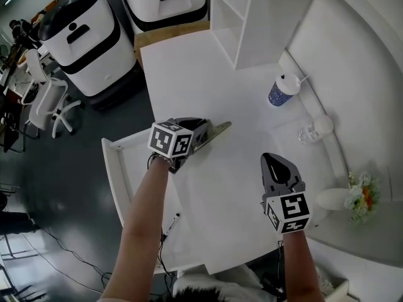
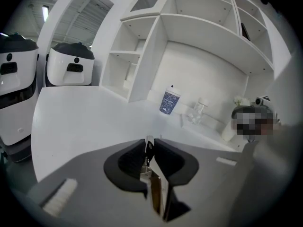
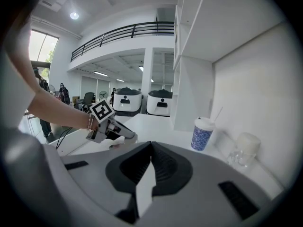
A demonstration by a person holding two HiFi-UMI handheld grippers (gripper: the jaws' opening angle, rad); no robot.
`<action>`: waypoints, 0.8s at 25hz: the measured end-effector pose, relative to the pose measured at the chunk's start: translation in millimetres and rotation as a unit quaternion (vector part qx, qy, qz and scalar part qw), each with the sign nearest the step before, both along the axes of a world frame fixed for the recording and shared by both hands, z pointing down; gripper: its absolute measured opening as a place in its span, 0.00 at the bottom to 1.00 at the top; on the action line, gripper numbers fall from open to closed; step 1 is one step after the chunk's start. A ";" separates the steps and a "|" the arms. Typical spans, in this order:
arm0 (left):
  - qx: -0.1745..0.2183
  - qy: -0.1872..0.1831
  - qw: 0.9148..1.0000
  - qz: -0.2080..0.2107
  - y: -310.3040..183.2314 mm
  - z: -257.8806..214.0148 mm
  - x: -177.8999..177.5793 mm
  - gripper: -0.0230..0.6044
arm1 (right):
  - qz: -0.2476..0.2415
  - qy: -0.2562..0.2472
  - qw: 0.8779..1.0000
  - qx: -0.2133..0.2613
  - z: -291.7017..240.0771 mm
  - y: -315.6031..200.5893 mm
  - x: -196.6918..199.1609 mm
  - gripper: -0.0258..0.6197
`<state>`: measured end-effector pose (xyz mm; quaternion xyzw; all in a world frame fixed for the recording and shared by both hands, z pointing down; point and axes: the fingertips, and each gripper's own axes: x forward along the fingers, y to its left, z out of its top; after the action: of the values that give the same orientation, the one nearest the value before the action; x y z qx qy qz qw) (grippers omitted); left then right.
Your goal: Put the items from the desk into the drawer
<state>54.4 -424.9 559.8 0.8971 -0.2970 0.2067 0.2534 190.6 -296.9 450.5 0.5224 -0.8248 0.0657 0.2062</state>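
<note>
My left gripper (image 1: 201, 131) is shut on a thin flat olive-metal strip (image 1: 217, 131), like a ruler, which sticks out to the right over the white desk (image 1: 208, 74). In the left gripper view the strip (image 2: 151, 176) stands on edge between the black pads. At the desk's left side an open white drawer (image 1: 119, 181) holds a pen (image 1: 170, 224). My right gripper (image 1: 278, 167) hovers over the desk's near right part, shut, with nothing between its jaws (image 3: 151, 145). From there the left gripper (image 3: 111, 130) shows at the left.
A blue patterned cup with a straw (image 1: 281, 91) (image 3: 202, 133), a clear glass (image 1: 307, 133) and a white jar (image 1: 323, 125) stand at the back right. Flowers (image 1: 361, 195) and a white dish (image 1: 332, 199) sit on the right ledge. A white shelf unit (image 1: 236, 17) rises behind.
</note>
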 end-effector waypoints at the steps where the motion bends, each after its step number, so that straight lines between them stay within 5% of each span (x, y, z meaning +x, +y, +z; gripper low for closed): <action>1: 0.001 0.005 1.000 0.006 2.3 -2.6 1.2 0.14 | -0.001 -0.001 1.000 0.000 -0.5 0.7 -1.6 0.05; 5: 0.011 0.028 0.999 0.025 11.3 -16.5 6.3 0.06 | -0.007 -0.005 1.000 0.004 -5.3 2.0 -10.6 0.05; 20: 0.095 -0.015 0.994 0.058 55.7 -77.3 -17.5 0.06 | -0.015 -0.021 0.999 0.028 -36.2 30.2 -41.8 0.05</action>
<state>36.9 -369.1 482.5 0.9298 -0.2665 0.2049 0.1501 148.8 -266.7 414.3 0.5139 -0.8382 0.0503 0.1754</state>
